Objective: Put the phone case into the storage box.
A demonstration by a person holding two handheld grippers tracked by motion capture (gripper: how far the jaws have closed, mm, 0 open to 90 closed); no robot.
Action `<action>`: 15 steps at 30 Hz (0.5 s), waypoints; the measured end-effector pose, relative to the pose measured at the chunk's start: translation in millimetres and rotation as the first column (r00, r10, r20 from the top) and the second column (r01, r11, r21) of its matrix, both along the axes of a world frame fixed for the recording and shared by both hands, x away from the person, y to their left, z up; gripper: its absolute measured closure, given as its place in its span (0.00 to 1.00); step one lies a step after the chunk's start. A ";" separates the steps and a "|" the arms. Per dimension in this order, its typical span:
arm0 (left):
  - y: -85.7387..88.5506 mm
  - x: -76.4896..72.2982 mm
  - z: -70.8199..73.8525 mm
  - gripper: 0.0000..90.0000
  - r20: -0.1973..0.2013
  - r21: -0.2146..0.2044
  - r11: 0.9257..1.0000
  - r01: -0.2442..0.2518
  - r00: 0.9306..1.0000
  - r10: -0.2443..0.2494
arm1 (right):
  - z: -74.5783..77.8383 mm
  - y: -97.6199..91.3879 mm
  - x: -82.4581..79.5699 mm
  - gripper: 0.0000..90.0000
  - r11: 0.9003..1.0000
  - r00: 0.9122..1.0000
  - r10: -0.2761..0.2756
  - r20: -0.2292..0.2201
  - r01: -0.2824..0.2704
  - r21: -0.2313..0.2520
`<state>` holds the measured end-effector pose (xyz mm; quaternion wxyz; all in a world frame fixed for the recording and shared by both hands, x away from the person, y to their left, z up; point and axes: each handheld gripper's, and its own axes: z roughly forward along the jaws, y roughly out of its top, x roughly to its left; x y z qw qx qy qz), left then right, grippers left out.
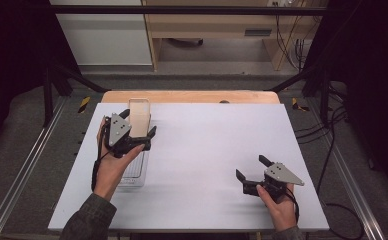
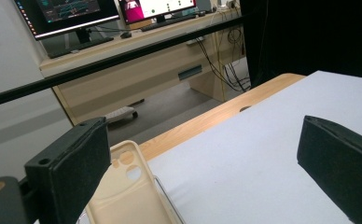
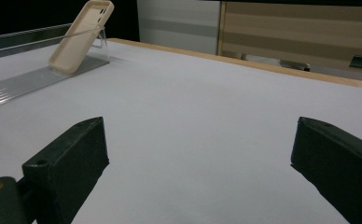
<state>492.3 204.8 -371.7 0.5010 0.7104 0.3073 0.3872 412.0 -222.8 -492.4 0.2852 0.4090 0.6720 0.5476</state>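
A cream phone case (image 1: pixel 140 116) leans tilted on a clear ridged stand (image 1: pixel 134 172) at the left of the white board. In the right gripper view the phone case (image 3: pixel 80 36) shows far off at the upper left on its stand (image 3: pixel 25 81). My left gripper (image 1: pixel 139 127) hovers over the stand just in front of the case, jaws wide apart and empty. The left gripper view has the case (image 2: pixel 128 189) low beside its left jaw. My right gripper (image 1: pixel 252 167) rests at the front right of the board, open and empty.
The white board (image 1: pixel 207 150) lies on a wooden table (image 1: pixel 192 96). Beyond it stand a wooden desk (image 2: pixel 137 70) with monitors, cables and a black frame bar (image 2: pixel 109 63). Metal rails run along both sides.
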 end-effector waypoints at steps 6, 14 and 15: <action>8.1 -12.2 4.2 0.02 0.021 -0.038 0.999 0.018 1.000 -0.017 | 0.7 -2.8 -1.0 0.04 1.000 1.000 -0.010 0.006 0.010 0.002; 23.2 -23.4 5.2 0.02 0.044 -0.074 0.997 0.003 0.999 0.000 | 1.7 -5.1 -2.9 0.03 1.000 1.000 -0.015 0.011 0.015 0.002; 24.9 -24.5 5.1 0.02 0.045 -0.080 0.997 0.002 0.999 0.002 | 1.7 -5.2 -2.9 0.03 1.000 1.000 -0.015 0.013 0.015 0.003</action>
